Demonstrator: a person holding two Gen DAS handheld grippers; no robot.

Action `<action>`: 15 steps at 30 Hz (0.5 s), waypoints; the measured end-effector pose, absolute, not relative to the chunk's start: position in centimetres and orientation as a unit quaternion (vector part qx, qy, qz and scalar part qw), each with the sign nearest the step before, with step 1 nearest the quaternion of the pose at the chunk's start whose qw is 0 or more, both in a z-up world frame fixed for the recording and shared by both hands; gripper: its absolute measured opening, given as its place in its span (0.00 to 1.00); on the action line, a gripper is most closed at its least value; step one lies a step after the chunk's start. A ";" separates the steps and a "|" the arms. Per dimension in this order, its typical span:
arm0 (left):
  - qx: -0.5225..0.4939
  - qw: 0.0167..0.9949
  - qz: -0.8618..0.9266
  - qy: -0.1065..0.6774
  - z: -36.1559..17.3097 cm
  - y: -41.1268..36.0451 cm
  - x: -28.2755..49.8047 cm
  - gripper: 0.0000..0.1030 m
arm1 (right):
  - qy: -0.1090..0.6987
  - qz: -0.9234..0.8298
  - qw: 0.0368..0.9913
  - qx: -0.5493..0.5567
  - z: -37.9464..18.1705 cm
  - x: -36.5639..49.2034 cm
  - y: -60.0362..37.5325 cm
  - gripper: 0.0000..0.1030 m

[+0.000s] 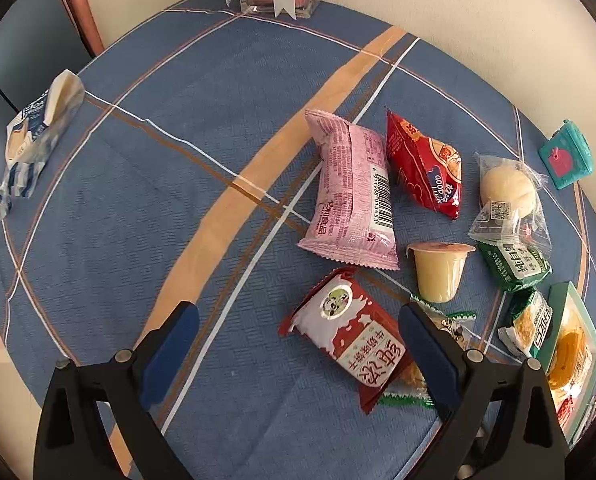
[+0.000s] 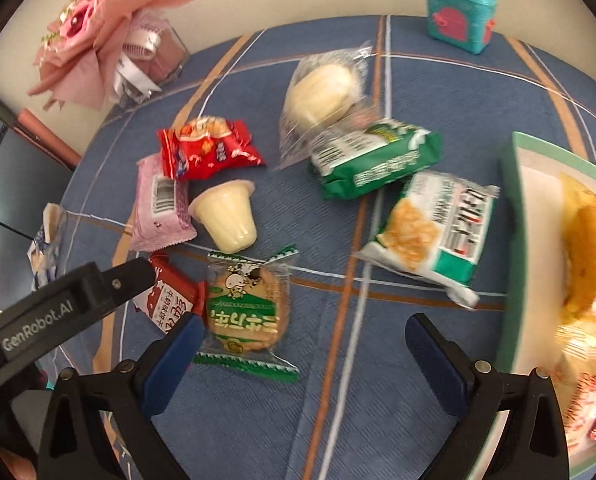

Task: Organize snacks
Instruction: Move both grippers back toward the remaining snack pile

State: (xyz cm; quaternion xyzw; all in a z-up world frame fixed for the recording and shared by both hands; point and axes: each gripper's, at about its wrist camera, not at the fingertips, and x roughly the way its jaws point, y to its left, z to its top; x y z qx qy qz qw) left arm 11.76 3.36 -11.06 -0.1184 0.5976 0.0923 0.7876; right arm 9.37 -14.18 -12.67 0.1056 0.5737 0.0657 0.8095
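Snacks (image 2: pixel 234 220) loose on tablecloth (image 2: pixel 438 80); green tray (image 2: pixel 512 216) holds pastry (image 2: pixel 586 256).

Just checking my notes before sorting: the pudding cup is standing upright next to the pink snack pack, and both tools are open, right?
Not quite. The right wrist view shows the pudding cup upside down, lid on the cloth, beside the pink snack pack. The left tool and right tool are open.
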 end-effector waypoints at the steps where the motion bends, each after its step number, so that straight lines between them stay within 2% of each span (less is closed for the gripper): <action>1: -0.118 0.787 0.091 0.599 -11.3 3.3 12.0 0.97 | 0.575 0.066 0.809 0.101 -12.9 9.5 -13.8 0.99; 12: -0.127 0.775 0.080 0.613 -13.2 2.4 12.7 0.97 | 0.574 0.056 0.815 0.051 -14.2 11.1 -10.7 0.99; 15: -0.130 0.773 0.081 0.616 -13.5 2.6 12.7 0.97 | 0.574 0.058 0.816 0.050 -14.1 10.9 -10.8 0.96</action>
